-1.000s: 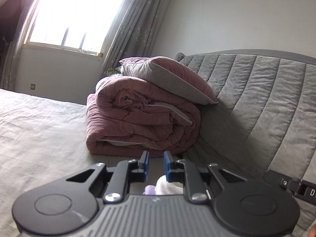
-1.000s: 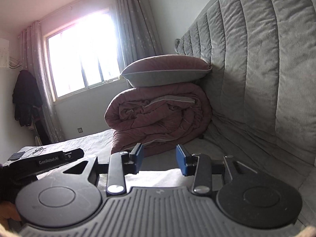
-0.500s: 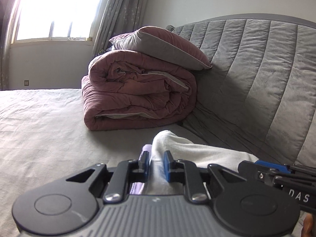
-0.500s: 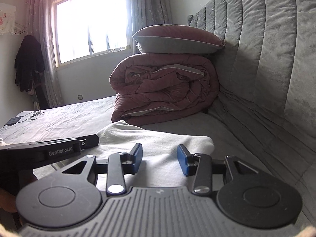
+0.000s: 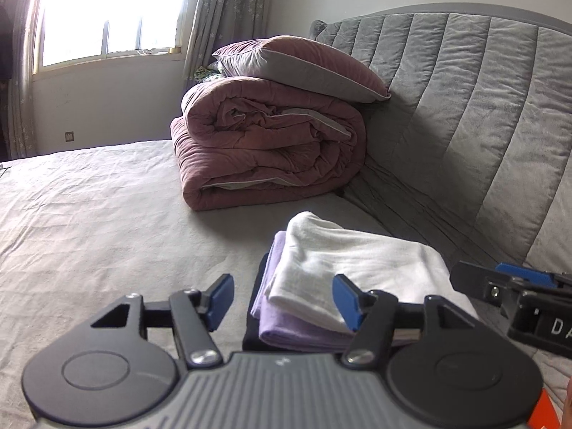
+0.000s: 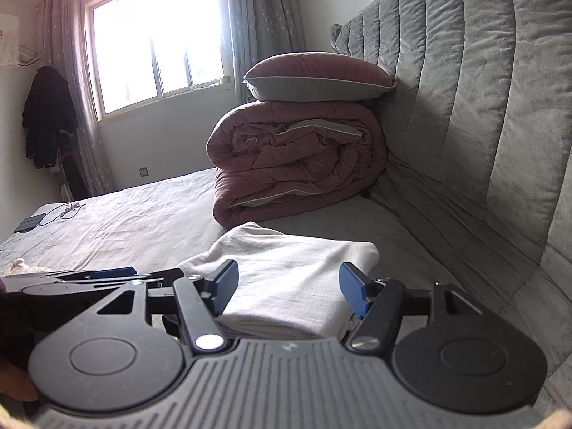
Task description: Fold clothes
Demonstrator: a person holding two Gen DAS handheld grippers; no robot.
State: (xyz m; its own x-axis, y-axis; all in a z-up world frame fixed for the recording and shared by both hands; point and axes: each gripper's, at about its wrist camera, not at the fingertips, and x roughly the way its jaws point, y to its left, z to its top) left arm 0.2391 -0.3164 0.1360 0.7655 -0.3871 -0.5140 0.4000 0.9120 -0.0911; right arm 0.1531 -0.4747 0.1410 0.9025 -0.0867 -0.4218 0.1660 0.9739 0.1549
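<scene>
Two tools, both with jaws apart, nothing clamped; each has just been opening. Left tool [image 5: 282, 296] and right tool [image 6: 287, 287] sit at the near edge of the stack on the bed [image 5: 89, 221].

Stack: folded white towelling cloth [image 5: 343, 261] on top, folded lilac cloth [image 5: 286, 325] under it, a dark folded piece [image 5: 255, 307] at the bottom.

Risks, as judged:
- A blue pad catches the white cloth's near edge when the tools draw back, dragging the top fold open.
- The top piece sits skewed over the lilac one, so a nudge could slide it off.

Position: in the left view the stack's near left corner lies between the pads, nearer the right-hand one; whether it touches, cannot tell. In the right view the white cloth spans the gap between the pads, below them.

Beyond, well apart: rolled dusty-pink quilt [image 6: 296, 164].
</scene>
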